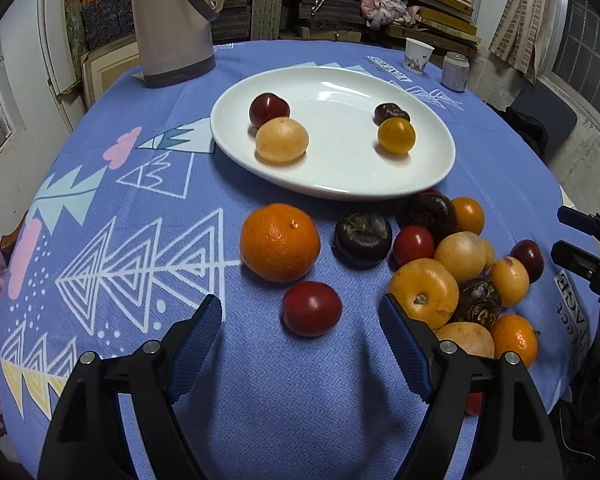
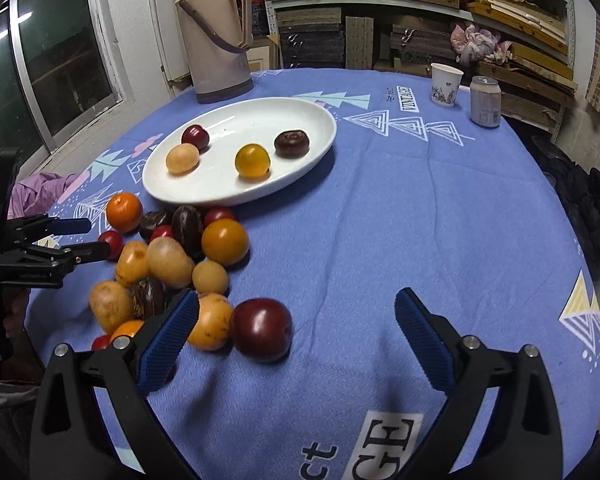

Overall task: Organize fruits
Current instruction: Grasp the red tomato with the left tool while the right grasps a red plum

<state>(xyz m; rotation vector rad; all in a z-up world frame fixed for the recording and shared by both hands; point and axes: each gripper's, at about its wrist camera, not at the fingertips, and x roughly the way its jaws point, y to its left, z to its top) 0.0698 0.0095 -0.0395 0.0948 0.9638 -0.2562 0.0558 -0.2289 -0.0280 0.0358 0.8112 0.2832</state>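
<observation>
A white oval plate (image 1: 332, 194) (image 2: 220, 200) holds a red plum, a pale yellow fruit, an orange-yellow fruit and a dark brown one. In front of it on the blue cloth lie an orange (image 1: 280, 242) and a heap of mixed fruits (image 1: 460, 272) (image 2: 168, 260). My left gripper (image 1: 300, 312) (image 2: 98, 238) is open, with a small red plum (image 1: 312, 308) lying between its fingertips, untouched. My right gripper (image 2: 298, 300) (image 1: 560, 231) is open wide at the heap's near right side. A dark red plum (image 2: 262, 328) lies between its fingers, close to the left pad.
A tall beige thermos (image 1: 172, 24) (image 2: 216, 40) stands behind the plate. A paper cup (image 1: 418, 56) (image 2: 446, 84) and a can (image 1: 455, 72) (image 2: 486, 100) stand at the far right. The round table's edge curves close on both sides. Shelves fill the back wall.
</observation>
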